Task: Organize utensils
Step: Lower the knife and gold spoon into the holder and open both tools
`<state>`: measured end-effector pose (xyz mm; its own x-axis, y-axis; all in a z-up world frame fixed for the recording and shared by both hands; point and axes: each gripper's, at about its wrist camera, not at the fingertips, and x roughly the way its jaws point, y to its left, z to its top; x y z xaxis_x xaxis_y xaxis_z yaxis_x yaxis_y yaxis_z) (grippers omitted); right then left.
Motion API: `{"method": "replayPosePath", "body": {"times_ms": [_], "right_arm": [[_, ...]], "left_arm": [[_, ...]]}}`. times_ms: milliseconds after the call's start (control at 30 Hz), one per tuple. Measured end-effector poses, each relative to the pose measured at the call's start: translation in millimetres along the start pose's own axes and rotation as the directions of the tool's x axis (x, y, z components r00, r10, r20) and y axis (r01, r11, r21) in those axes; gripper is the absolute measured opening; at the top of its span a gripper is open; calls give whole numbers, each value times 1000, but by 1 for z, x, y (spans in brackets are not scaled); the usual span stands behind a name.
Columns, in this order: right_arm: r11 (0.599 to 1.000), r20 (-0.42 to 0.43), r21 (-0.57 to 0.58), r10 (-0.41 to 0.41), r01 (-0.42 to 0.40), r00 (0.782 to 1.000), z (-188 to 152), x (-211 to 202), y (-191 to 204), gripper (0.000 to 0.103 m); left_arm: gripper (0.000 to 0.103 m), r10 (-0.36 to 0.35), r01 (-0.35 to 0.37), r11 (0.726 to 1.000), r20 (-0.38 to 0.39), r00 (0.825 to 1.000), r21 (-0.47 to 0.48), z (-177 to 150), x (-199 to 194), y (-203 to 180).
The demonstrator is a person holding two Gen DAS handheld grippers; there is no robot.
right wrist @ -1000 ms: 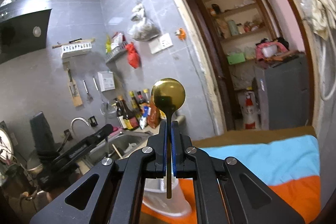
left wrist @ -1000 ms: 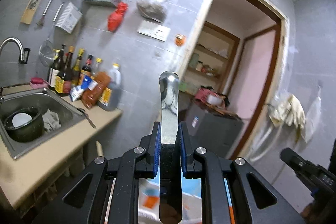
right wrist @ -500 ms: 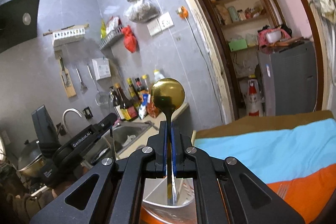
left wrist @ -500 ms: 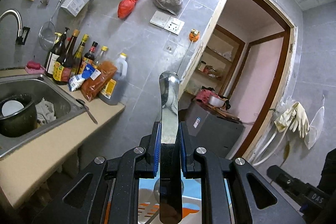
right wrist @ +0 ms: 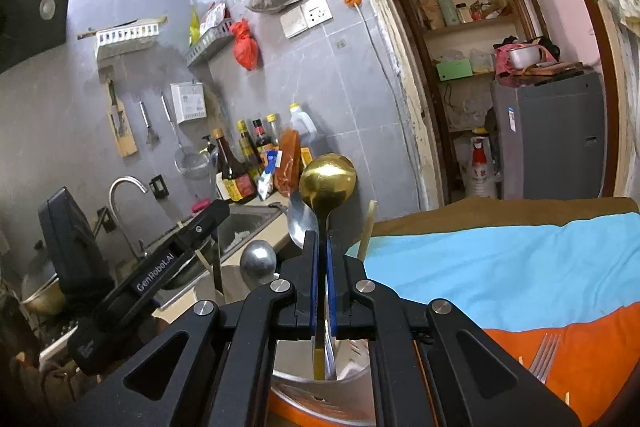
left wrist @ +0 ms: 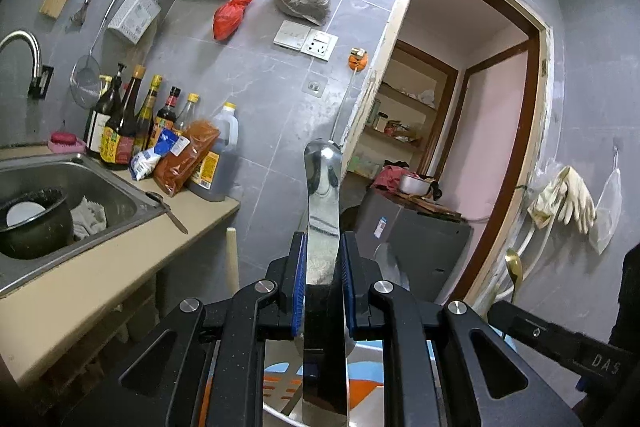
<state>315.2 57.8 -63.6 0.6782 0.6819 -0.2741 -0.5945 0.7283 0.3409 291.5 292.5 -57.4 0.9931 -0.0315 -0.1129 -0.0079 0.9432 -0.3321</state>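
Your left gripper [left wrist: 323, 281] has its blue pads clamped on the flat handle of a shiny steel spoon [left wrist: 322, 187], jaws only a little apart, the width of that handle. The handle end sticks up past the fingertips and the rest runs down under the gripper toward a metal container [left wrist: 280, 415] that shows below on the orange and blue cloth. Whether the spoon touches the container you can't tell from here.

Your right gripper [right wrist: 320, 255] is squeezed almost fully closed on the thin stem of a gold-coloured round-bowled spoon [right wrist: 328, 183]. Its bowl stands upright above the fingertips; the stem's lower end hangs inside the rim of a pale utensil holder [right wrist: 352, 367] directly beneath. Just beside the gold bowl, to its left, a silver spoon bowl [right wrist: 300, 223] and a rounded steel ladle back [right wrist: 258, 261] rise up, with a pale wooden stick [right wrist: 368, 227] on the right.

On the table a silver fork [right wrist: 544, 355] lies on the orange part of the cloth [right wrist: 520, 267], near your right gripper's body and apart from the holder.

From the right camera your left gripper shows low on the left, near the stainless sink [left wrist: 100, 195] and the row of dark sauce bottles [left wrist: 132, 123] on the beige counter [left wrist: 100, 275].
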Motion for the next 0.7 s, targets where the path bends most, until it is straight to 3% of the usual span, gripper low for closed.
{"method": "replayPosePath", "body": {"times_ms": [367, 700], "right_arm": [[990, 53, -134, 39, -32, 998, -8, -6, 20, 2], [991, -29, -129, 38, -41, 999, -26, 13, 18, 2]], "left_arm": [[13, 21, -22, 997, 16, 1000, 80, -10, -2, -9], [13, 32, -27, 993, -40, 999, 113, -22, -4, -9]]}}
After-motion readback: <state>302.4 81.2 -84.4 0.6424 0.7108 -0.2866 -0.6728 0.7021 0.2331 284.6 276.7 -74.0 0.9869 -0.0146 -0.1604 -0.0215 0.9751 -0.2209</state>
